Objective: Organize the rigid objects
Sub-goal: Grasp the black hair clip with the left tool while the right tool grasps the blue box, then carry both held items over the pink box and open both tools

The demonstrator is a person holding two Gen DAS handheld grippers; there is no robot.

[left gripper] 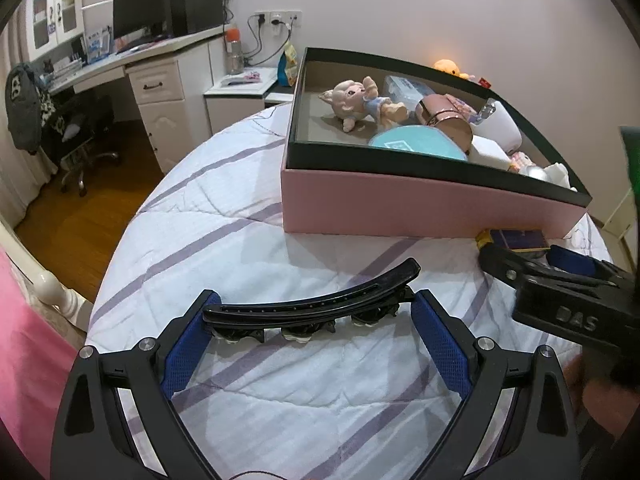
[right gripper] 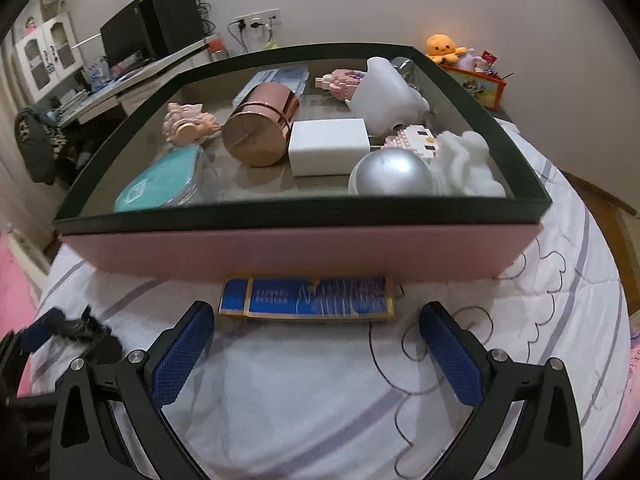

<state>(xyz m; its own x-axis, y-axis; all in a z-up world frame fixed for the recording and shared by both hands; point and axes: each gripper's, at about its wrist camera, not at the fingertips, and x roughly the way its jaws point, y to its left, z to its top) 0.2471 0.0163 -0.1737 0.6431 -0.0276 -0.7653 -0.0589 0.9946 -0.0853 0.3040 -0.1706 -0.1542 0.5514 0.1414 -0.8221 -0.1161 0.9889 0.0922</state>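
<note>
A long black hair clip (left gripper: 320,304) lies on the white striped quilt, between the open fingers of my left gripper (left gripper: 316,312). A flat blue and gold box (right gripper: 306,298) lies on the quilt against the front wall of the pink box (right gripper: 300,252); it also shows in the left wrist view (left gripper: 520,239). My right gripper (right gripper: 316,320) is open and empty just in front of the blue box, and it shows at the right in the left wrist view (left gripper: 560,276). The pink box (left gripper: 400,204) holds a doll (left gripper: 360,100), a copper tin (right gripper: 260,128), a white block (right gripper: 328,146) and other items.
The quilt (left gripper: 240,240) covers a bed with a drop to the wooden floor (left gripper: 80,216) on the left. A desk with a monitor (left gripper: 140,12) stands at the back left. An orange plush (right gripper: 440,46) sits behind the pink box.
</note>
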